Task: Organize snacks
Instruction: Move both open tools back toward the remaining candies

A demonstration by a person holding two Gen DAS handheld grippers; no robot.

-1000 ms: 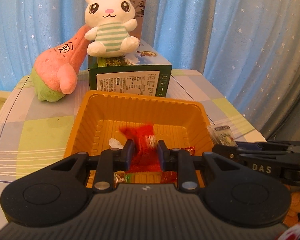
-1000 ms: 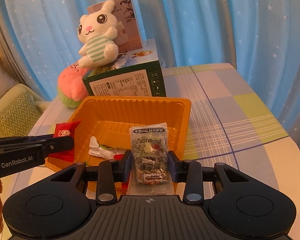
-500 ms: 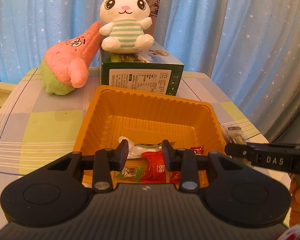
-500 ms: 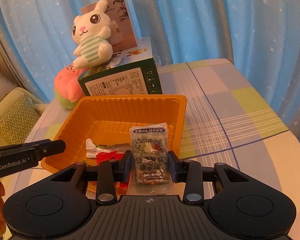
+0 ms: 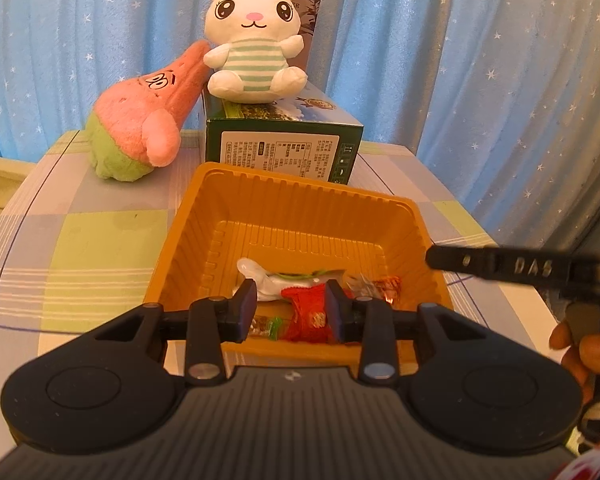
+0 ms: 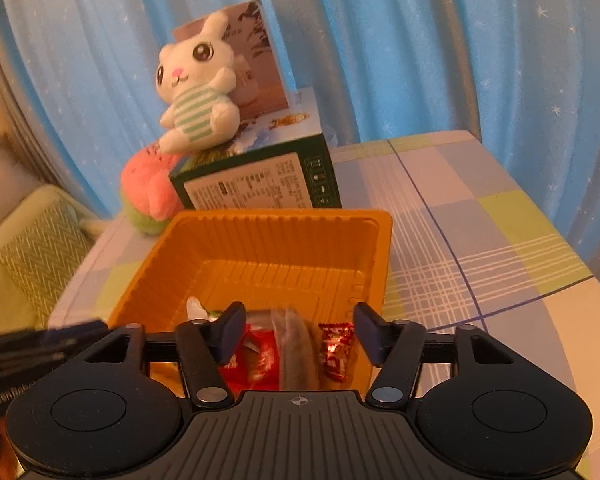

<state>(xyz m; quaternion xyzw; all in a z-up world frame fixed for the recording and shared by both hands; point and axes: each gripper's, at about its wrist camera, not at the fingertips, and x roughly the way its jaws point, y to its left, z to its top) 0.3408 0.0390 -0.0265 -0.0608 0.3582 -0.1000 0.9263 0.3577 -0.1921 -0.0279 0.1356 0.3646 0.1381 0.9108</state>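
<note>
An orange plastic tray (image 5: 300,216) sits on the checked table and also shows in the right wrist view (image 6: 260,236). Several snack packets lie at its near end: a red packet (image 5: 308,314), a white packet (image 5: 276,280) and a small red candy (image 5: 388,284). My left gripper (image 5: 291,311) is open and empty over the tray's near rim. My right gripper (image 6: 296,332) is open above the tray; a blurred grey-green nut packet (image 6: 296,344) sits between its fingers, beside the red packet (image 6: 256,360) and the candy (image 6: 336,348).
A green box (image 5: 280,144) stands behind the tray with a white bunny plush (image 5: 254,40) on top. A pink starfish plush (image 5: 144,120) leans at its left. Blue star curtains hang behind. The table edge runs along the right (image 6: 572,256).
My left gripper let go of the red packet, which now lies in the tray. My right gripper opened and released the nut packet over the tray.
</note>
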